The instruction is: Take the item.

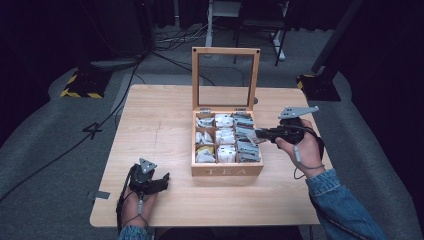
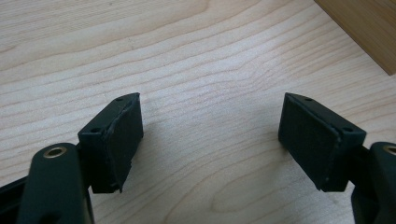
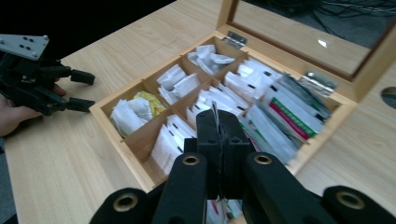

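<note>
A wooden tea box marked TEA stands mid-table with its glass lid upright. Its compartments hold several white, grey and yellow tea bags. My right gripper hovers over the box's right column, shut on a thin tea bag packet. In the right gripper view the packet's edge pokes up between the pressed jaws of that gripper, above the box. My left gripper rests on the table left of the box, open, and shows empty pads over bare wood in the left gripper view.
The wooden table has bare room left of and in front of the box. A strip of grey tape lies at its front left corner. Stand bases with yellow-black stripes and cables sit on the floor behind.
</note>
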